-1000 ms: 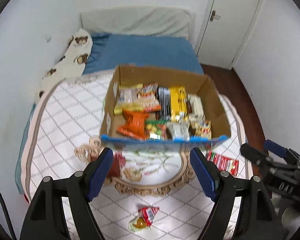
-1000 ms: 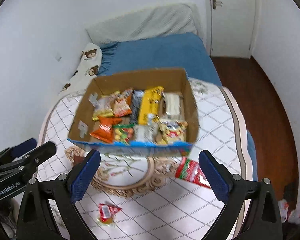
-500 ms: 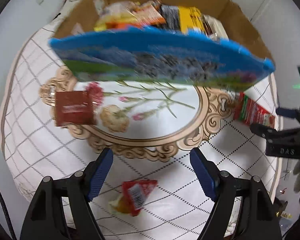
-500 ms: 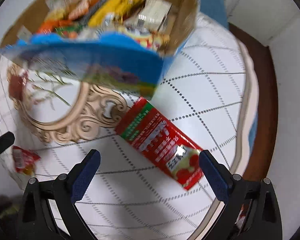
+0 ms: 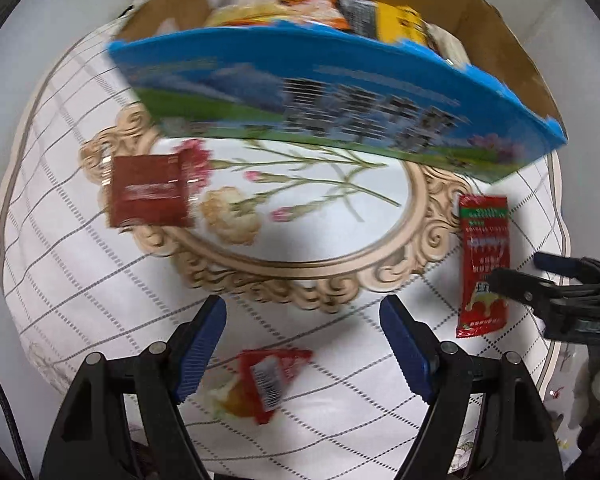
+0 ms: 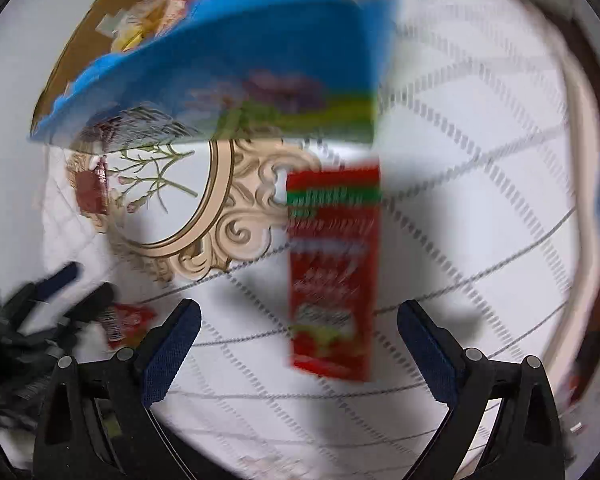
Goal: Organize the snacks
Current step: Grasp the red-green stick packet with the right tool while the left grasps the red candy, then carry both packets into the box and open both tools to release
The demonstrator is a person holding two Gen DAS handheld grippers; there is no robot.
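Observation:
A cardboard box point(image 5: 340, 92) with a blue printed front holds several snack packs and stands on a quilted bedcover. My left gripper point(image 5: 302, 344) is open and points down over a small red and yellow snack packet point(image 5: 260, 380) lying between its fingers, untouched. My right gripper point(image 6: 298, 344) is open above a long red snack pack point(image 6: 332, 272), which lies flat between its fingers; the view is blurred. The same red pack point(image 5: 482, 264) shows at the right of the left wrist view, with the right gripper's fingers point(image 5: 520, 284) over it. A dark red square packet point(image 5: 148, 192) lies at the left.
The bedcover point(image 5: 80, 280) is white with a grid pattern and an ornate floral medallion point(image 5: 300, 216). Its edge curves away at left and right. The small packet point(image 6: 128, 320) and the left gripper's fingers point(image 6: 60, 280) show at the left of the right wrist view.
Both grippers have come down and tilted steeply toward the bedcover. The box has slid to the top of each view. The small packet and the long red pack now lie between the fingers.

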